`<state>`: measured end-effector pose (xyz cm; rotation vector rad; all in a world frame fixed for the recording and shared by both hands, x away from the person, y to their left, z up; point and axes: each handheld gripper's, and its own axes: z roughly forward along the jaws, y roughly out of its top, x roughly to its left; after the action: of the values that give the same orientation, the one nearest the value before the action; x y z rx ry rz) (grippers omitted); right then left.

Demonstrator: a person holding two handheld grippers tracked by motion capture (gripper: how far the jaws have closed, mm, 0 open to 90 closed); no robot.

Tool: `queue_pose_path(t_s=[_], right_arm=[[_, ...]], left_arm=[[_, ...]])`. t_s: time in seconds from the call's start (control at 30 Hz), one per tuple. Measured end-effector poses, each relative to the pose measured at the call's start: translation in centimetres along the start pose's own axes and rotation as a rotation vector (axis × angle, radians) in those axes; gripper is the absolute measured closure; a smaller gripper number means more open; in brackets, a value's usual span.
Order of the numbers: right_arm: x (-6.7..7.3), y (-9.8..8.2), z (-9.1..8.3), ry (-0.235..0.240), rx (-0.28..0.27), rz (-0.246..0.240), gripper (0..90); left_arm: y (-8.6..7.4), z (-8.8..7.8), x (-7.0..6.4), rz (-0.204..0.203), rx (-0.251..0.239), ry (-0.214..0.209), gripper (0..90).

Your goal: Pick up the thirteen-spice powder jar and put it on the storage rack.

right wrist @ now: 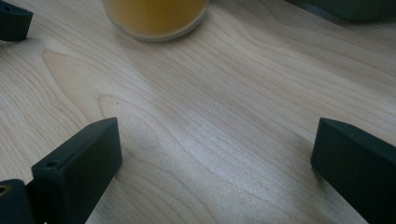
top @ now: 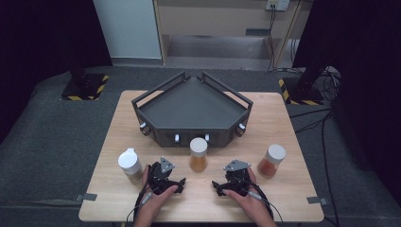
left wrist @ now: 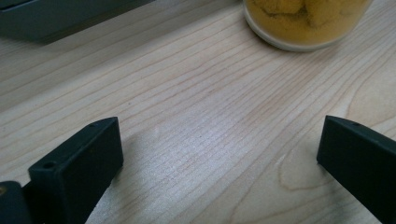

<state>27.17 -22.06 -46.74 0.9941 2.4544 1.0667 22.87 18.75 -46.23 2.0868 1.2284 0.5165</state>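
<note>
Three white-lidded jars stand on the wooden table [top: 283,189]: a pale-filled one [top: 130,164] at the left, a yellow-orange one [top: 198,154] in the middle, a red-brown one [top: 272,161] at the right. My left gripper [top: 166,183] rests low over the table between the left and middle jars, jaws open and empty. My right gripper [top: 226,185] sits between the middle and right jars, also open with bare wood between its jaws. The yellow jar's base [left wrist: 306,21] lies ahead of the left gripper [left wrist: 219,154], and the same jar [right wrist: 156,18] lies ahead of the right gripper [right wrist: 215,158].
A dark grey angular tray [top: 191,109] with raised rails stands at the back middle of the table, its corner [left wrist: 56,18] in the left gripper view. The left gripper's jaw tip [right wrist: 14,21] shows at the right gripper view's upper left. Grey floor surrounds the table.
</note>
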Motion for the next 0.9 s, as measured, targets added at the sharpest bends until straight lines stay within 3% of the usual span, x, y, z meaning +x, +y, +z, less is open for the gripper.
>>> queue_pose_path(t_s=[0.9], right_arm=[[0.02, 0.03, -0.01, 0.008, 0.005, -0.011, 0.4]], left_arm=[[0.03, 0.02, -0.26, -0.002, -0.002, 0.011, 0.0]])
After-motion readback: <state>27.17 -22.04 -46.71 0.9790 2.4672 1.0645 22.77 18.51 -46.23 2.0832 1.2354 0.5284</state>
